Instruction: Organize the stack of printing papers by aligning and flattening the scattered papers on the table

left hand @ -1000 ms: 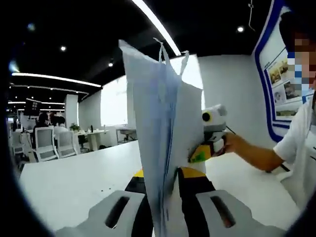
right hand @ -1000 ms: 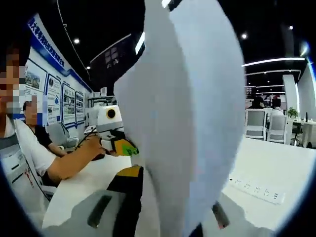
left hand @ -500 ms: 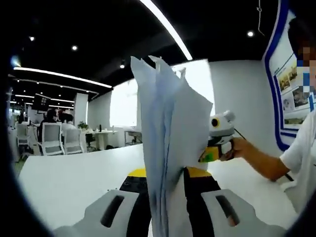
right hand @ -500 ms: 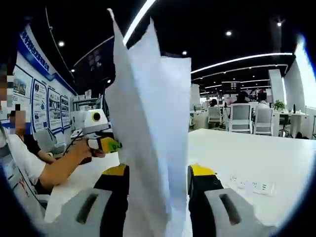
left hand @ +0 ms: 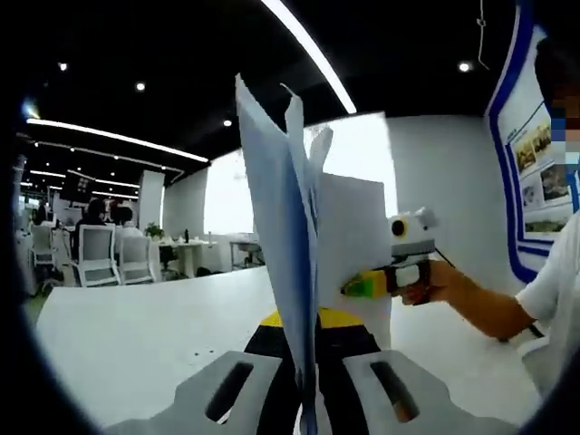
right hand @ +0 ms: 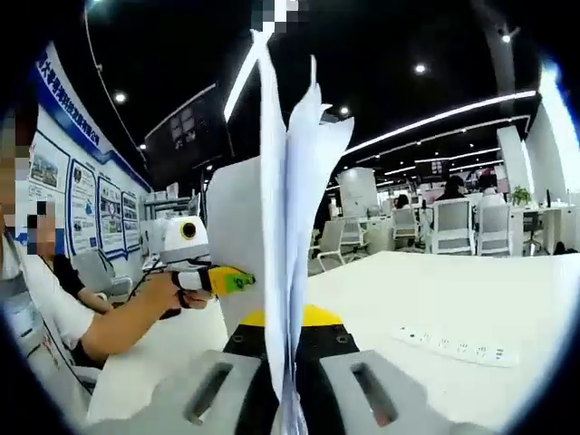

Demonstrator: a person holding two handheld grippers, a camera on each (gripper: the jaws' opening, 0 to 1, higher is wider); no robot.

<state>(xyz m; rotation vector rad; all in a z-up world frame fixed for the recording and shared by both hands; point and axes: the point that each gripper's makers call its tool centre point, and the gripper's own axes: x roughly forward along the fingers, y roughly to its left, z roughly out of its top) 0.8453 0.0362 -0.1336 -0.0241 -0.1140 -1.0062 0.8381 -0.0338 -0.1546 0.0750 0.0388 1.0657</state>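
We see the stack of papers (left hand: 294, 263) held upright above the white desk (left hand: 136, 335), edge-on to both cameras. In the left gripper view the sheets rise from between the jaws and fan apart toward the top, their upper corners uneven and splayed, so the edges are not flush; the faces look pale blue-white and a little bowed. In the right gripper view the papers (right hand: 285, 236) look the same: a thin upright sheaf, tight at the bottom and spreading near the top.

The left hand-held gripper (left hand: 306, 362) has its jaws pressed together on the bottom edge of the papers. The right hand-held gripper (right hand: 283, 372) is likewise clamped on the sheaf low down. Each comes into the other's picture, gripped by the person's hand (left hand: 426, 283) and touching the far side of the sheets.

We can make out no tray, box or other container on the desk. A white power strip (right hand: 458, 346) lies flat on the desk well apart from the papers. Beyond it stand office chairs (left hand: 95, 258), and posters (right hand: 77, 213) hang on the wall behind the person.
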